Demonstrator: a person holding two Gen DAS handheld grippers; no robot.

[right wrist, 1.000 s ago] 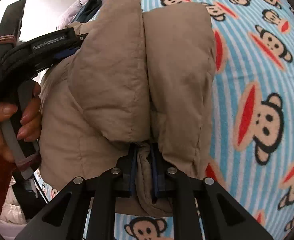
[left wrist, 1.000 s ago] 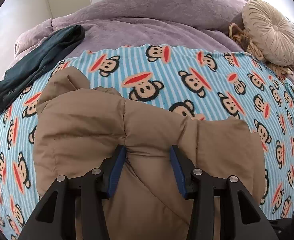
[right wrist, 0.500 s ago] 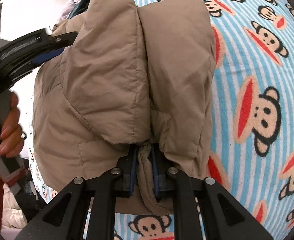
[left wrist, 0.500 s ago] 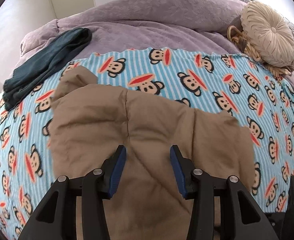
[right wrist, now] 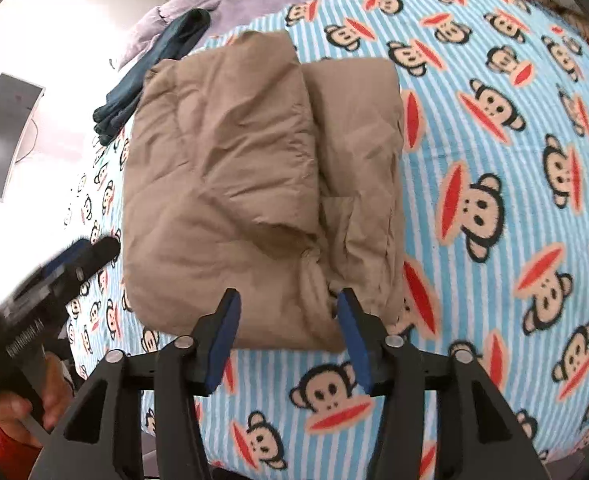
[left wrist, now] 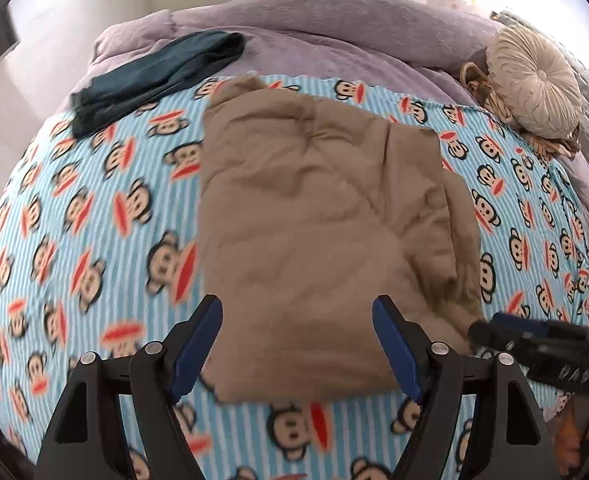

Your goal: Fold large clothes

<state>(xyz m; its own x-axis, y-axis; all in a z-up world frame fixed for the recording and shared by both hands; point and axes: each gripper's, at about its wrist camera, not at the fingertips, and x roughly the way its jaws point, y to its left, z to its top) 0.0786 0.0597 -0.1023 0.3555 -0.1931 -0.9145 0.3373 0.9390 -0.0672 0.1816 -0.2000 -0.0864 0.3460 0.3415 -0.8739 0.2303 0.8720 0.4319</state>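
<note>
A tan puffy jacket (left wrist: 310,232) lies folded into a rough rectangle on the blue striped monkey-print blanket (left wrist: 94,240). It also shows in the right wrist view (right wrist: 254,184), with one folded layer lying over another. My left gripper (left wrist: 296,344) is open and empty, raised above the jacket's near edge. My right gripper (right wrist: 286,328) is open and empty, just off the jacket's near edge. The right gripper's body shows at the lower right of the left wrist view (left wrist: 542,348). The left gripper shows at the lower left of the right wrist view (right wrist: 46,292), held by a hand.
A dark teal garment (left wrist: 158,80) lies at the blanket's far left edge. A round beige cushion (left wrist: 534,80) and a woven basket (left wrist: 478,84) sit at the far right. A purple bedspread (left wrist: 334,28) covers the bed behind. A grey monitor (right wrist: 2,136) stands off the bed.
My right gripper has opened and let go of the jacket. Both grippers have pulled back and up. The jacket now lies flat on the blanket.
</note>
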